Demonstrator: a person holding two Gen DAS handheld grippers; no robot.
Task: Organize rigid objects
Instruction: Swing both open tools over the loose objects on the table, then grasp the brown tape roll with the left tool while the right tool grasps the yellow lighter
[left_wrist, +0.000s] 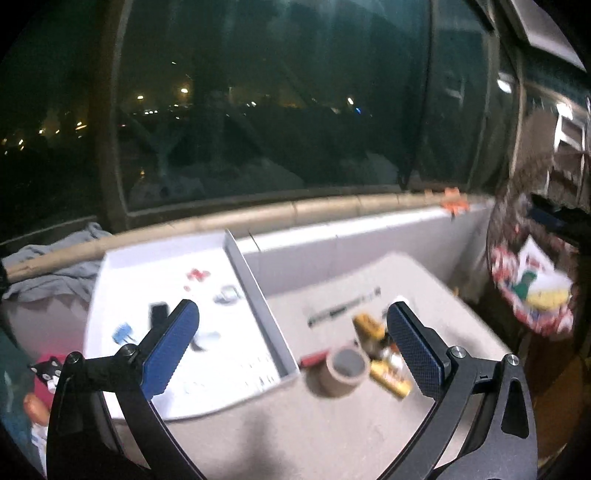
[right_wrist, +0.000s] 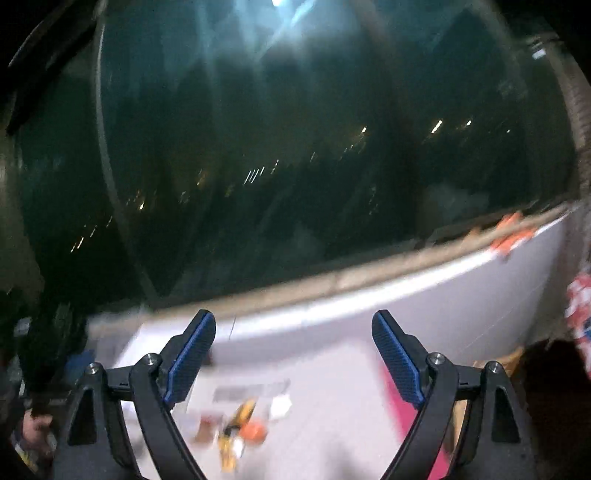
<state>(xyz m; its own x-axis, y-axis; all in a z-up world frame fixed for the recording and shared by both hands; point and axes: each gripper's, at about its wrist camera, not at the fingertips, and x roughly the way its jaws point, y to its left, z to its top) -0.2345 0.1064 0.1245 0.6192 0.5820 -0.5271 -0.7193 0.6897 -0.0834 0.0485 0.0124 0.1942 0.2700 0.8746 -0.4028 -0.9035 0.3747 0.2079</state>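
Observation:
In the left wrist view a shallow white tray (left_wrist: 258, 295) lies on the grey table (left_wrist: 288, 435) and holds several small items, among them a black block (left_wrist: 159, 312) and a red piece (left_wrist: 197, 275). To the tray's right lie a roll of brown tape (left_wrist: 345, 367), yellow packets (left_wrist: 388, 376) and a dark pen (left_wrist: 343, 308). My left gripper (left_wrist: 291, 325) stands open above them with nothing between its fingers. In the blurred right wrist view my right gripper (right_wrist: 293, 332) is open and empty; yellow and orange items (right_wrist: 240, 428) lie low between its fingers.
A grey cloth (left_wrist: 55, 269) lies left of the tray. A low white wall (left_wrist: 369, 236) and a tan ledge (left_wrist: 258, 214) run along the table's far side under a dark window. A patterned bag (left_wrist: 532, 284) stands at the right. A pink strip (right_wrist: 410, 424) crosses the table.

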